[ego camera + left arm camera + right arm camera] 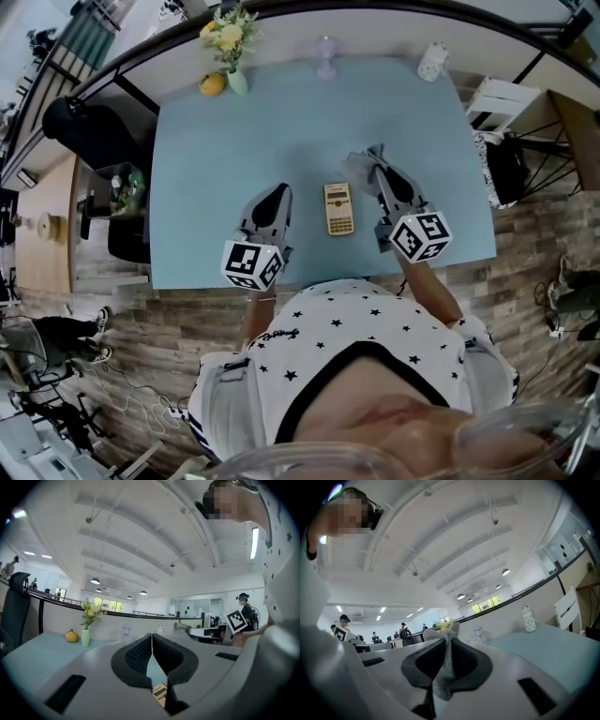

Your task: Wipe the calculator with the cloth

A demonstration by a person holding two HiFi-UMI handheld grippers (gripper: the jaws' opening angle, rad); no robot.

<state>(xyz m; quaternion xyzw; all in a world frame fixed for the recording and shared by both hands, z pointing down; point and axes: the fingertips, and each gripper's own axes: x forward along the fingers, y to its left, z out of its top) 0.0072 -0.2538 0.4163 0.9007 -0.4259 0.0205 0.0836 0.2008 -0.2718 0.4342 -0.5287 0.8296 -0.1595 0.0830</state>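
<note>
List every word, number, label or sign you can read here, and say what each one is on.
No text is readable in any view.
Calculator: any print on its face and keys is too small to read.
Marker cube of the left gripper: black-and-white square pattern, no letters.
Second marker cube, of the right gripper: same kind of pattern, no letters.
White jar: dark marks, too small to tell.

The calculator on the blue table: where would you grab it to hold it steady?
Probably across its two long side edges, coming down from above: the calculator lies flat and thin on the table, its narrow width suiting the jaws. The left tool is shut and empty beside it; the right tool holds the cloth.
</note>
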